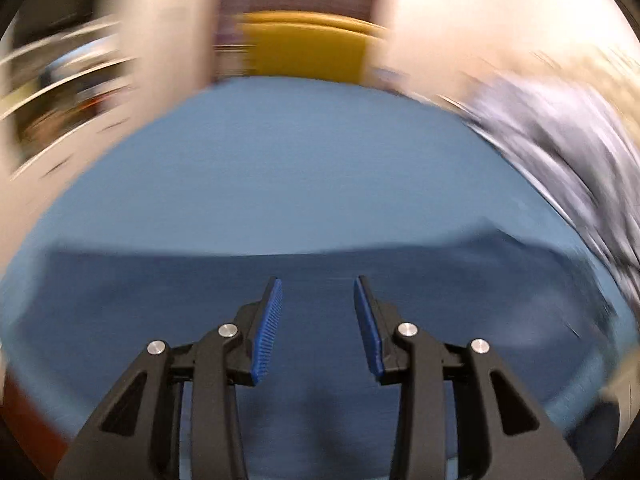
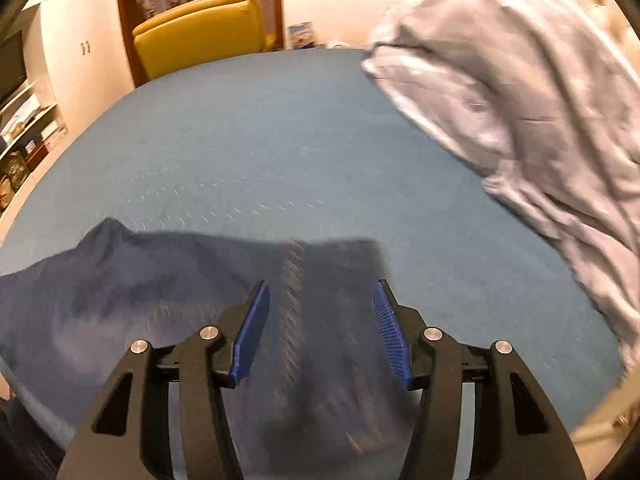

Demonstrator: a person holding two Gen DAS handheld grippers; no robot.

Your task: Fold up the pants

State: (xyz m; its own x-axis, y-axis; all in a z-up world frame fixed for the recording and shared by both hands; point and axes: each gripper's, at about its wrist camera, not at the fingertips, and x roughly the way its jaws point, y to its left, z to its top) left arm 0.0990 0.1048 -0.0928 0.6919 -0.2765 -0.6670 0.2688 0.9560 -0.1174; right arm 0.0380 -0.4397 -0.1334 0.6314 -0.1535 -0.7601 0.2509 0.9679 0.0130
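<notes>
1. Navy pants (image 2: 160, 300) lie flat at the near edge of the blue bed (image 2: 280, 140), long axis left-right.
2. Left gripper (image 1: 318, 292) part-open, empty, above them.
3. Right gripper (image 2: 320, 296) wider, empty, over the right end.

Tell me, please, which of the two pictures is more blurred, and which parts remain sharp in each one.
Left wrist view: much more blurred; the room, the yellow chair and the grey blanket are streaked, and only the left gripper is sharp. Right wrist view: the chair and bed cover are fairly clear, the dark blue pants show some streaking, and the right gripper is crisp.
</notes>
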